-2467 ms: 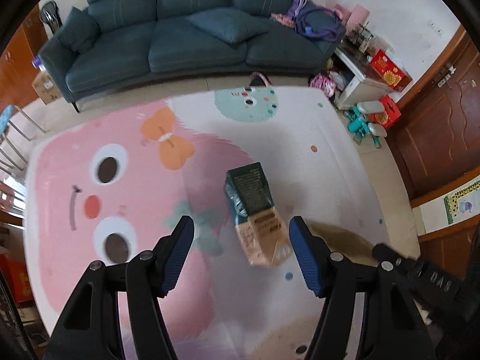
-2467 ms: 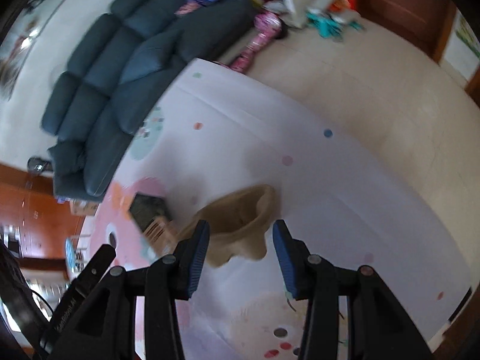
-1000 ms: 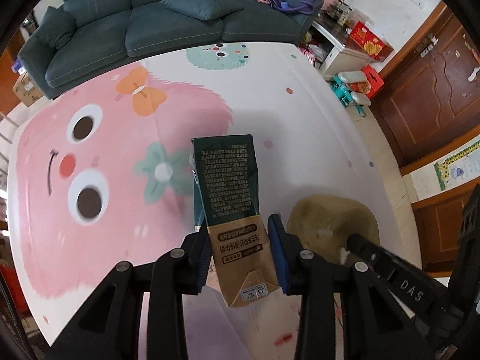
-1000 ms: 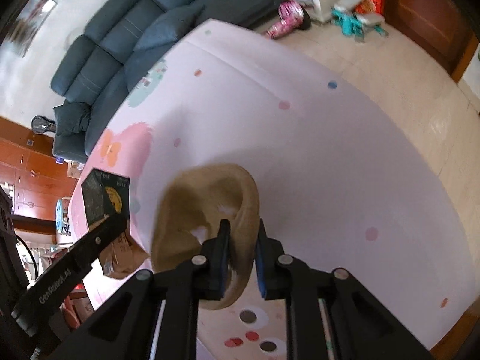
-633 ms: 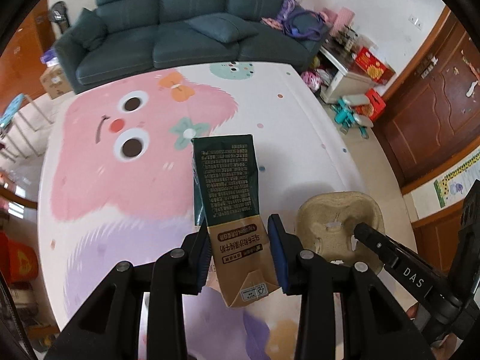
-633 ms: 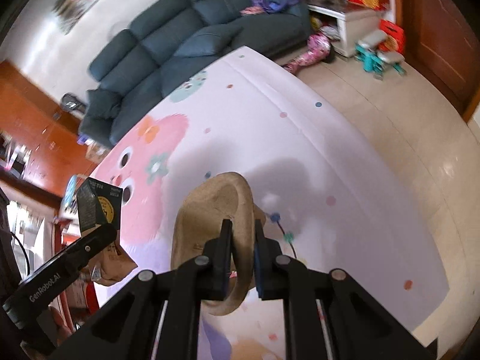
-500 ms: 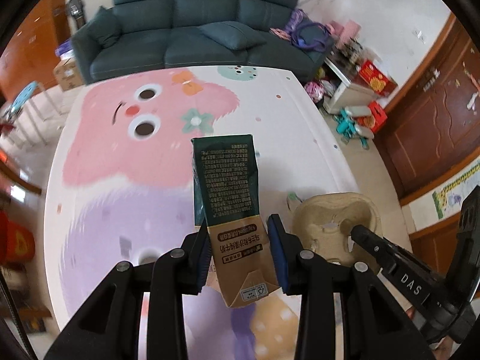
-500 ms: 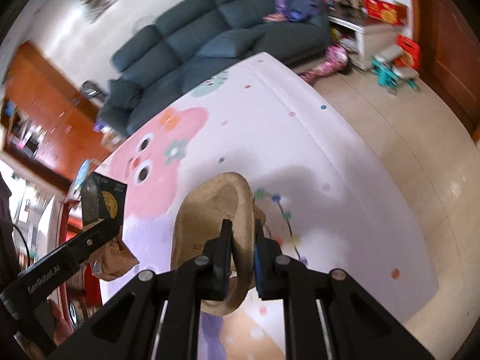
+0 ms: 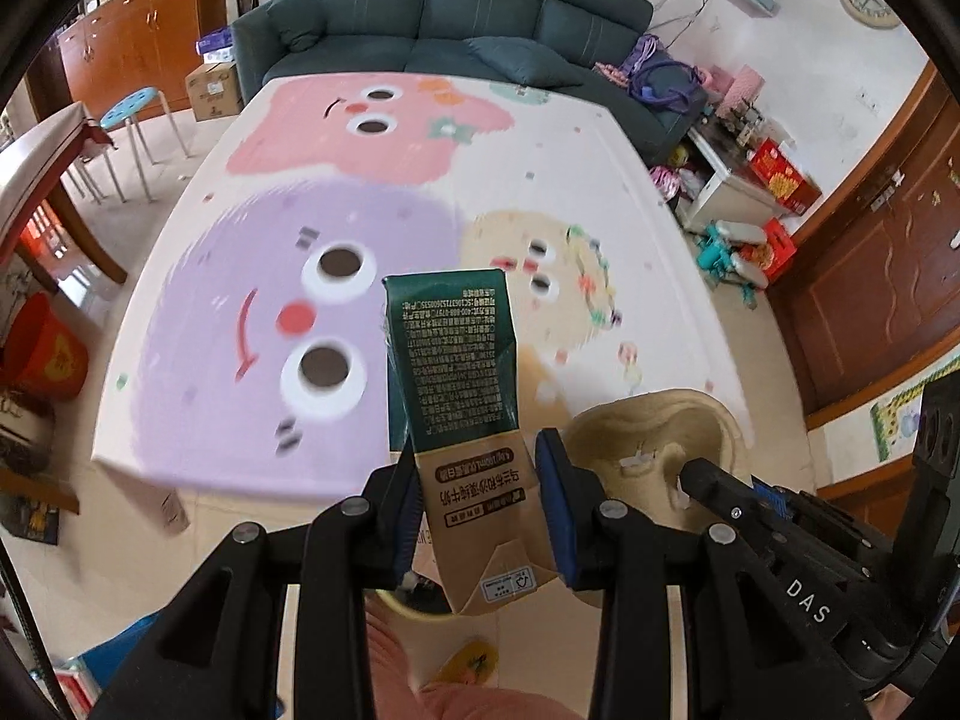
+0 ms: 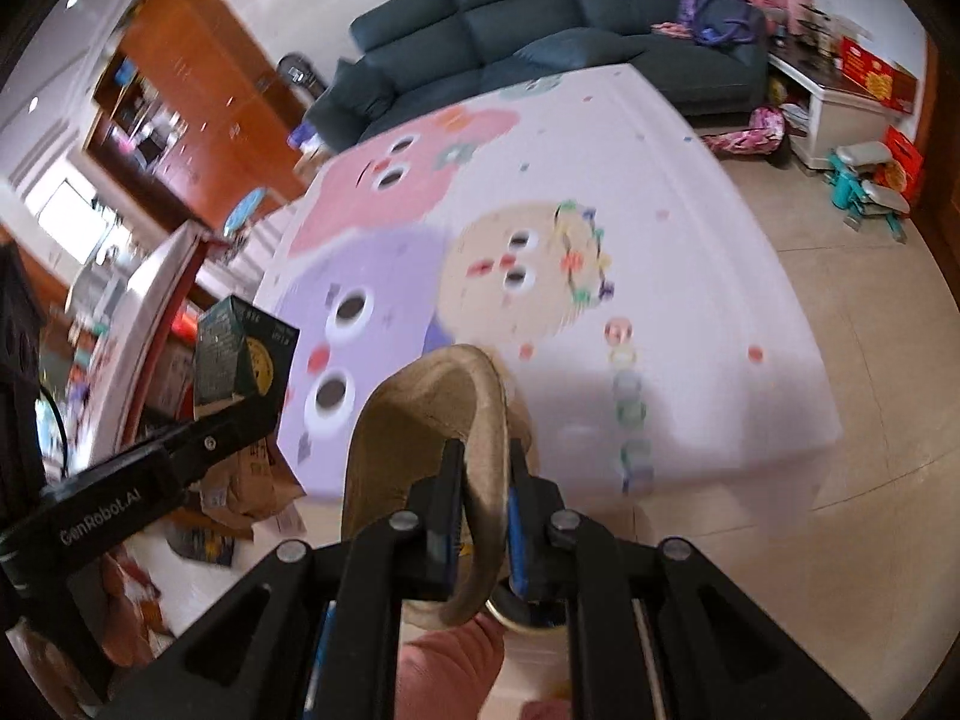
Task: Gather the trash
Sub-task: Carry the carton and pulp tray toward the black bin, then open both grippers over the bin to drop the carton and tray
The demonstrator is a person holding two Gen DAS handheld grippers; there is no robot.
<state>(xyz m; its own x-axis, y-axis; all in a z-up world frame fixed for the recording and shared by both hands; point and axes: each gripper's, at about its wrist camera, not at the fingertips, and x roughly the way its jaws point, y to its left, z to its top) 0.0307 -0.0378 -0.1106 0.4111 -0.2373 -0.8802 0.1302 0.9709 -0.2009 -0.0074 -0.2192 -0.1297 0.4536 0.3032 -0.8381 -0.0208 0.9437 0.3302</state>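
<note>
Two grippers: each one grips a piece of trash above the floor, at the near edge of the play mat [image 9: 420, 192].
Left gripper [image 9: 477, 507] jaws: partly closed, blue pads pressed on both sides of the carton's tan lower part.
Carton [image 9: 456, 372] place: in the left gripper, at the centre of the left view; in the right view it shows at 9 o'clock [image 10: 243, 354], above the left gripper's black finger.
Carton axis: long axis runs away from the camera, gable end near at 6 o'clock, flat end far at 12 o'clock, leaning slightly toward 11.
Carton look: dark green upper part with small white print, tan bottom band with dark lettering, a white label by the folded gable; a gold round mark on one side shows in the right view.
Right gripper [image 10: 480, 531] jaws: nearly together, pinching the rim of the tray.
Tray [image 10: 432, 420] place: in the right gripper; in the left view it sits at 4 o'clock [image 9: 648, 438], just beside the carton.
Tray axis: held on edge, rim arching from the pads toward 12 o'clock, hollow side facing 9 o'clock.
Tray look: tan moulded paper pulp, rough, rounded corners, with a small tear in its floor.
Mat: pink, purple and tan cartoon faces, blurred.
Sofa [image 9: 444, 6]: dark teal, at 12 o'clock beyond the mat.
</note>
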